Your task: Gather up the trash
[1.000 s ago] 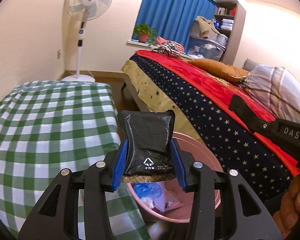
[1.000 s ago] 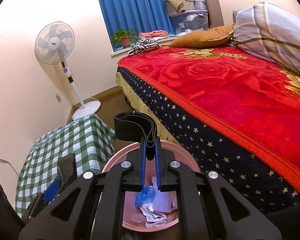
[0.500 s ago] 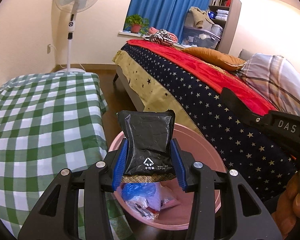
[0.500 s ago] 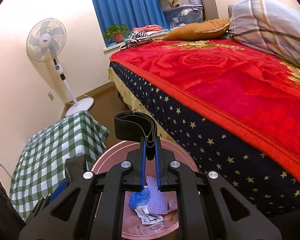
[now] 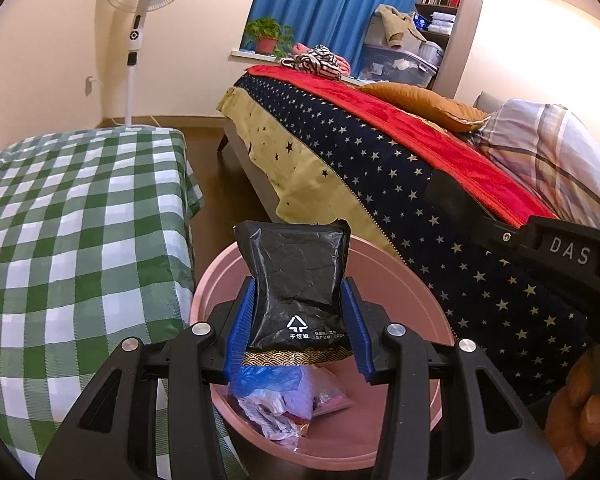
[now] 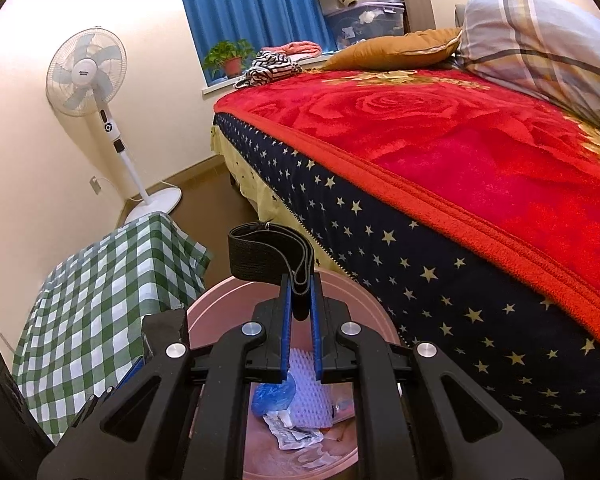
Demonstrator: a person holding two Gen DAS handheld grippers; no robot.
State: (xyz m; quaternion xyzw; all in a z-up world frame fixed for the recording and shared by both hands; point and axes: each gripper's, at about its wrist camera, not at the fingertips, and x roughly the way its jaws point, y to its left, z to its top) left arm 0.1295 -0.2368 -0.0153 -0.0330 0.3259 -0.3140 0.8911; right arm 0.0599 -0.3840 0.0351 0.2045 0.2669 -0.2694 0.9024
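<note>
Left hand-held gripper (image 5: 300, 322): closed on a black packet (image 5: 300, 280), which is pinched by its sides between the blue pads and held upright above the bin.
Packet: crinkled black foil with a white recycling mark and small print low on its face; a gold-patterned strip is seen along its lower edge.
Right hand-held gripper (image 6: 301, 312): its jaws are opening, with a black strap (image 6: 270, 256) between them; the strap's lower end is seen between the blue pads, and whether the pads press on it cannot be told.
Strap: a folded elastic band, its loop raised above the pads and leaned to the left.
Bin (image 5: 400, 280): a round pink bin set on the floor between the counter and the bed, right under both grippers.
Bin contents: a blue bag (image 6: 274, 394), a white foam net (image 6: 308, 396) and crumpled wrappers (image 6: 296, 434) are seen inside.
Counter (image 5: 68, 232): covered by a green-and-white checked cloth, just beside the bin.
Bed (image 6: 460, 152): covered by a red rose blanket over a navy starred sheet, just beside the bin.
Fan (image 6: 86, 74): stood on the floor by the wall, beyond the counter.
Hand (image 5: 580, 408): fingers are seen at the lower right of the left view, on the right gripper's handle.
</note>
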